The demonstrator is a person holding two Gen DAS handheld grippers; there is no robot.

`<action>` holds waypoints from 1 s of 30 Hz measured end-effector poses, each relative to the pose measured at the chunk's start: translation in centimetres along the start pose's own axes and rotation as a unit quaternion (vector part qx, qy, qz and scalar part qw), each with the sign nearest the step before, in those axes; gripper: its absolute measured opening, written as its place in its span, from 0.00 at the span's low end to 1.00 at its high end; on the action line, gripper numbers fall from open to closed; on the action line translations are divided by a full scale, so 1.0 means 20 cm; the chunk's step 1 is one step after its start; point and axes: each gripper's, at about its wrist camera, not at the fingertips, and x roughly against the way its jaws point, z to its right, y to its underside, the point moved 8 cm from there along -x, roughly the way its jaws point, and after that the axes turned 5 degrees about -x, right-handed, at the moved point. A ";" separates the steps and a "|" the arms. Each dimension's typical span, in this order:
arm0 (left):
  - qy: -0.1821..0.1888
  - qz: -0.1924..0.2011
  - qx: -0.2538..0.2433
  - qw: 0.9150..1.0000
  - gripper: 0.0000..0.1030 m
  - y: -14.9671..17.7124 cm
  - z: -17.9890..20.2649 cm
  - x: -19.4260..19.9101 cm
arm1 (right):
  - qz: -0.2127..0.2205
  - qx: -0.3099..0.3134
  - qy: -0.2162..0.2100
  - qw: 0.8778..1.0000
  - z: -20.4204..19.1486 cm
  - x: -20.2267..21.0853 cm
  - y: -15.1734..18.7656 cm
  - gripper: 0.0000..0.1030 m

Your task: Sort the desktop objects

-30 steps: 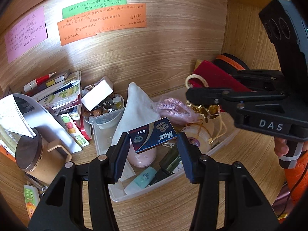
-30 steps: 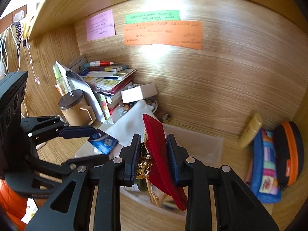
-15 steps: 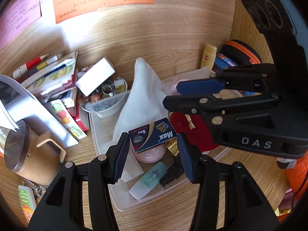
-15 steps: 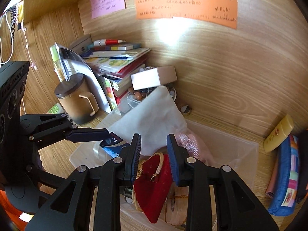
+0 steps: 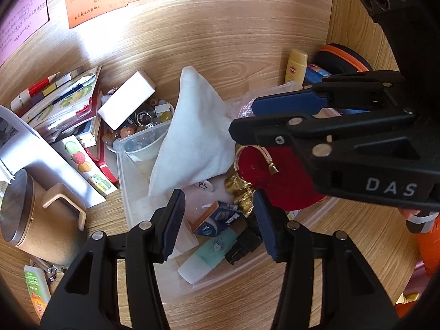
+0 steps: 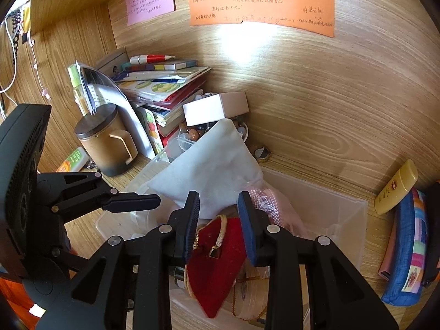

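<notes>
A clear plastic bin (image 5: pixel 220 277) (image 6: pixel 330 214) sits on the wooden desk with a white cloth bag (image 5: pixel 192 143) propped in it. My left gripper (image 5: pixel 217 195) hovers over its near end, jaws opening. The blue staple box (image 5: pixel 220 216) lies loose in the bin below the jaws, clear of both pads. My right gripper (image 6: pixel 218 195) (image 5: pixel 243 117) hangs open over the bin's middle. The red drawstring pouch (image 6: pixel 217 253) (image 5: pixel 280 181) lies flat in the bin beneath it, gold tassel beside it.
A lidded brown mug (image 5: pixel 30 211) (image 6: pixel 104 140) and a stack of books (image 5: pixel 63 101) stand left of the bin. A white box (image 5: pixel 126 101) rests on a bowl of trinkets. A yellow tube (image 6: pixel 396 187) and a striped pencil case (image 6: pixel 407 247) lie to the right.
Both grippers sank toward the bin. The red pouch slid out from between the right pads into the bin. The staple box dropped out of the left jaws into the bin.
</notes>
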 end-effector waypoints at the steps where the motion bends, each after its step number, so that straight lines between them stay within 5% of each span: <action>1: -0.002 0.001 0.000 1.000 0.55 0.00 0.00 0.01 | 0.001 0.000 0.002 1.000 0.00 0.01 0.00 0.27; 17: -0.036 0.027 0.017 0.999 0.88 0.01 -0.02 0.14 | 0.031 0.008 0.069 0.997 0.08 0.22 0.07 0.68; 22: -0.048 0.032 0.024 0.998 0.90 0.01 -0.02 0.19 | 0.040 0.008 0.092 0.995 0.09 0.29 0.10 0.86; 30: -0.063 0.043 0.047 0.996 0.90 0.04 -0.03 0.26 | 0.044 -0.002 0.130 0.991 0.12 0.35 0.16 0.96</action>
